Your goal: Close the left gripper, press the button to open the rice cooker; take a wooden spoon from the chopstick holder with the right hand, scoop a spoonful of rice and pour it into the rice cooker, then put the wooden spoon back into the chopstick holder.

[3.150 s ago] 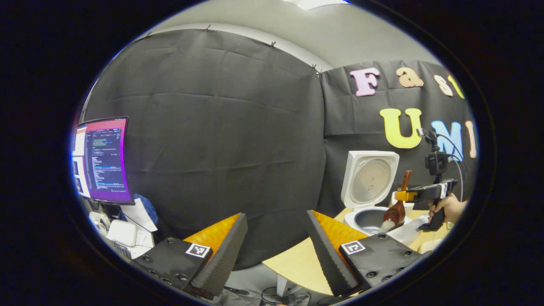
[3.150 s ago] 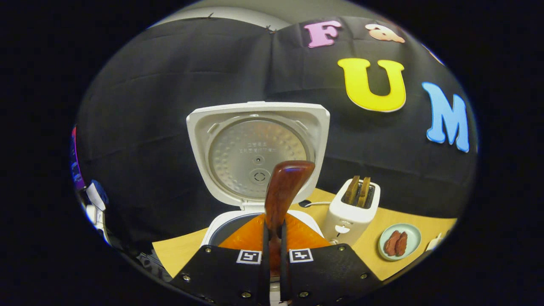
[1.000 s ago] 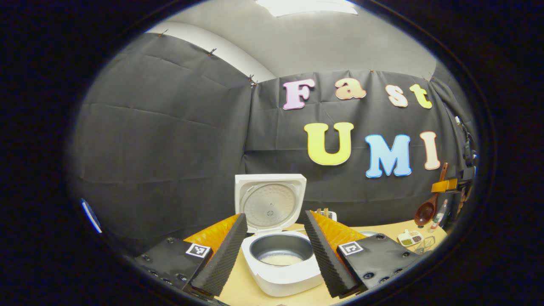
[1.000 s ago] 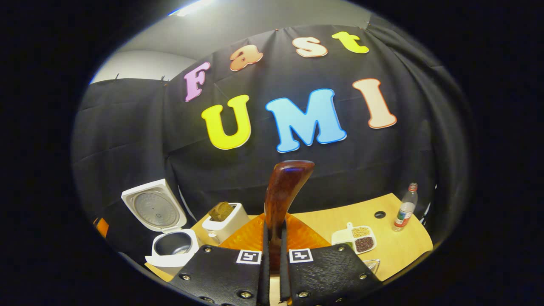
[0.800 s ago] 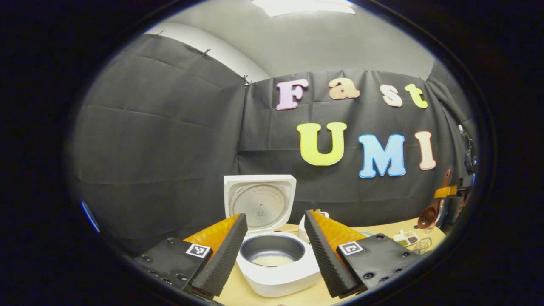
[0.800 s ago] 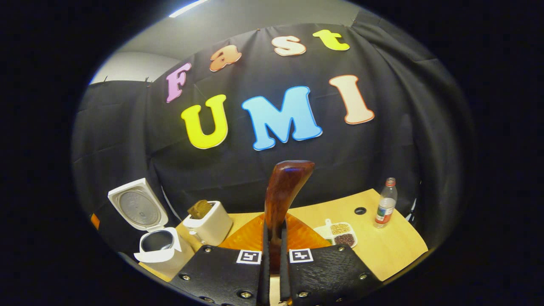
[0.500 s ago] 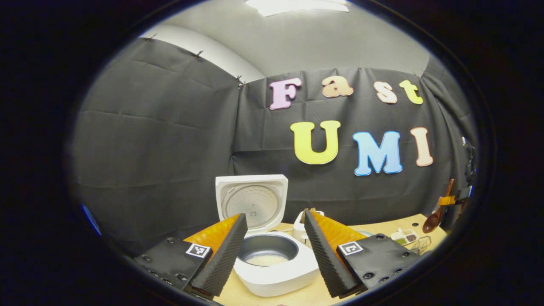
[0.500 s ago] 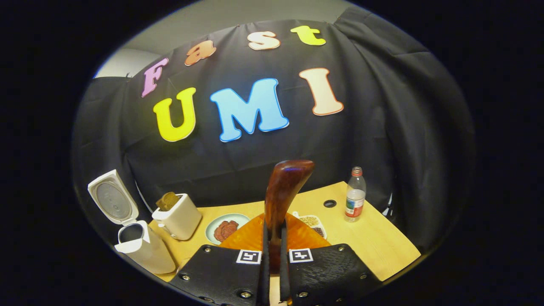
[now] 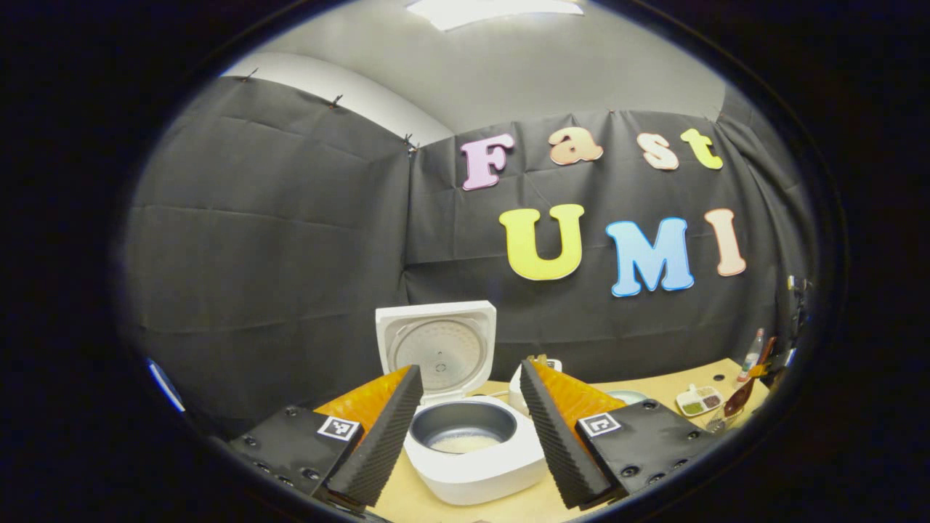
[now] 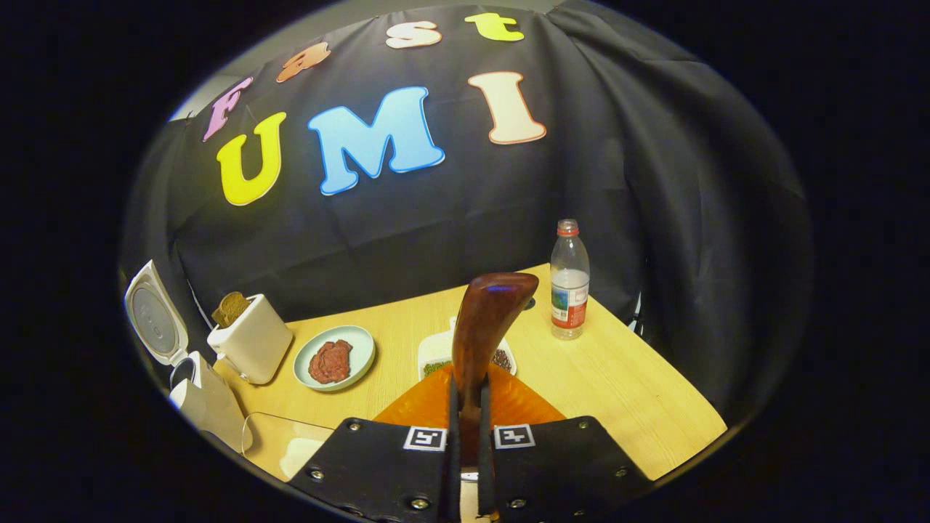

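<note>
Left gripper view: left tool jaws wide apart, nothing between them, touching nothing. Rice cooker sits framed in the gap, lid up, inner pot showing a thin layer of rice at the bottom. Cooker front and button cut off by the fingers / low edge, can't make out. Toaster mostly hidden behind the finger on the 3 o'clock side. Far out at 3–4 o'clock, at the fisheye rim: right tool w/ wooden spoon, bowl end down, small and distorted. Wire thing just under the spoon bowl, prob the chopstick holder, too small to confirm; can't tell if spoon touches it. Divided dish and bottle nearby on the surface.

Right gripper view: right tool clamped tight on the wooden spoon handle, both fingers pressing it; handle sticks up toward 12 o'clock. Spoon bowl hidden below the tool. Divided dish partly hidden behind handle. Bottle upright at 1 o'clock. Plate w/ reddish food at 10 o'clock, toaster beside it w/ bread in the slot. Rice cooker at 9 o'clock, lid open, cut off by rim. Clear thing at 8 o'clock beside the tool body, hard to ID. Surface edge runs off at 4 o'clock.
</note>
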Tool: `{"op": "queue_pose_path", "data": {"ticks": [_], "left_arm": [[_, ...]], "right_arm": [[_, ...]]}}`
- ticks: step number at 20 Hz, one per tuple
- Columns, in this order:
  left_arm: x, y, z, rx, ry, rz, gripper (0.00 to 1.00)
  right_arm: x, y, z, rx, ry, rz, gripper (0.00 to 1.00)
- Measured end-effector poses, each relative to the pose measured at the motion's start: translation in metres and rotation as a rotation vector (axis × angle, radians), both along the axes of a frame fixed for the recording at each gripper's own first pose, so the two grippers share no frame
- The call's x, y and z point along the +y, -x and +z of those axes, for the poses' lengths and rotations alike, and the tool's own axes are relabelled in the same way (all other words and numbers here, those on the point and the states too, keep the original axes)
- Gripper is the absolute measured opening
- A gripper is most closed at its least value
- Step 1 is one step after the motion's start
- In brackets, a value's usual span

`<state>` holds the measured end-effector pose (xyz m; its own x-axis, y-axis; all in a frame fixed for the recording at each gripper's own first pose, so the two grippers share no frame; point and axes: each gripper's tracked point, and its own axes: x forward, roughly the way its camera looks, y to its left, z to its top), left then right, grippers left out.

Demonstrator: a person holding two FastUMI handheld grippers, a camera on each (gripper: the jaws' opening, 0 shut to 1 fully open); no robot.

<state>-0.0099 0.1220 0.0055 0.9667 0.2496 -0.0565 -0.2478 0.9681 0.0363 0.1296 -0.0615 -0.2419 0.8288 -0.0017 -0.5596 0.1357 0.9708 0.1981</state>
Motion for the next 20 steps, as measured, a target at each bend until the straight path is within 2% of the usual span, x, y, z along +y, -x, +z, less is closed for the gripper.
{"op": "queue_pose_path", "data": {"ticks": [1,2,3,7,9,10,11,14,15,16,17,20], "left_arm": [[0.001,0.002,-0.001,0.001,0.001,0.004,0.97],[0.001,0.002,-0.001,0.002,0.001,0.006,0.90],[0.000,0.004,0.000,0.002,-0.001,0.006,0.94],[-0.002,0.010,-0.001,-0.002,-0.006,0.005,0.94],[0.000,0.004,-0.001,-0.004,0.000,0.006,0.94],[0.000,0.001,0.000,-0.005,0.005,0.006,0.94],[0.001,-0.002,-0.001,-0.003,0.009,0.007,0.94],[0.004,-0.015,-0.001,-0.001,0.012,0.008,0.94],[0.005,-0.020,0.001,-0.004,0.011,0.005,0.97],[0.007,-0.025,0.004,-0.007,0.009,0.005,0.94],[0.010,-0.032,0.008,-0.011,0.008,0.006,0.97],[0.019,-0.052,0.017,-0.018,0.013,0.006,0.95]], "right_arm": [[0.001,0.002,-0.007,0.017,-0.001,0.005,0.09],[0.001,0.003,-0.012,0.031,-0.001,0.009,0.10],[0.002,0.005,-0.017,0.044,0.000,0.013,0.10],[0.005,0.010,-0.018,0.061,-0.012,0.027,0.14],[0.004,0.012,-0.002,0.023,-0.013,0.025,0.22],[0.004,0.014,0.006,0.002,-0.007,0.031,0.36],[0.002,0.015,0.017,-0.020,0.013,0.032,0.45],[-0.016,0.014,0.059,-0.133,0.115,-0.005,0.99],[-0.017,0.016,0.074,-0.172,0.130,-0.008,0.99],[-0.018,0.018,0.087,-0.201,0.142,-0.007,0.99],[-0.018,0.021,0.097,-0.222,0.151,-0.007,0.99],[-0.018,0.030,0.125,-0.276,0.154,-0.007,0.99]]}}
